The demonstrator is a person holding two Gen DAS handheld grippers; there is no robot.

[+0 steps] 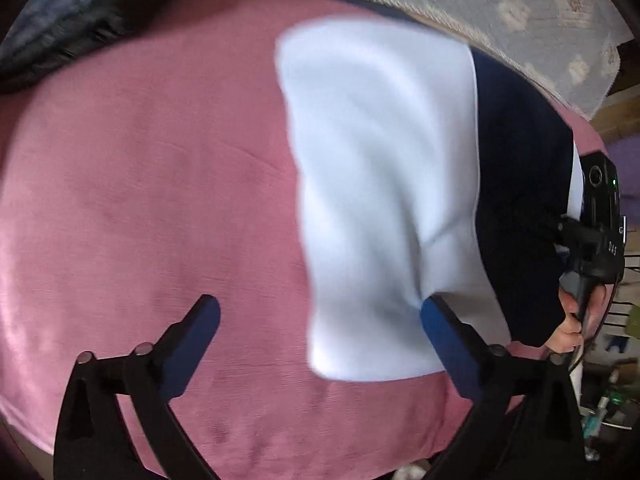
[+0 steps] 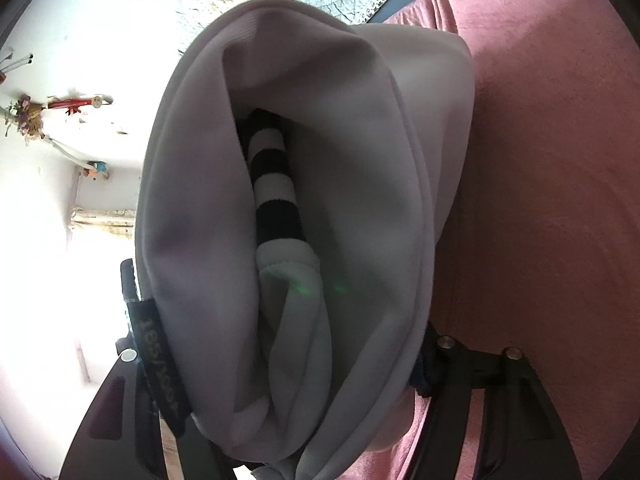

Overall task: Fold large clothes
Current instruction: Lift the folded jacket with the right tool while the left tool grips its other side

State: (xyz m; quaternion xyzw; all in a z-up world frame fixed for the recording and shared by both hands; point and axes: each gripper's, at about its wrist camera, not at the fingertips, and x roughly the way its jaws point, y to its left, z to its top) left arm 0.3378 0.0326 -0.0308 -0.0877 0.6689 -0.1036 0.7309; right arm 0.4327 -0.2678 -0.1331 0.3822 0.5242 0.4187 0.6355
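**Mid-fold: R claw has the bunch, L claw let go**

The garment (image 1: 380, 184), white w/ a navy panel, lies on the pink bed cover (image 1: 140, 200), toward the right side of the left wrist view, its far edge near the quilted blanket (image 1: 500, 4). The left gripper (image 1: 320, 332) points steeply down over it, jaws wide apart & released; nothing between them but bare cover and the garment's near-left corner. One blue pad sits right at the white cloth's edge, whether touching I can't tell. Prob. freed so it can take a new hold for the next fold.

The right gripper (image 2: 280, 360) is grasping a thick wad of the white cloth: folds fill the gap betw. its fingers, a striped cuff (image 2: 274, 184) tucked inside, a black size tag (image 2: 160, 356) hanging at the left finger. Held up so the layers stay together, I'd judge.
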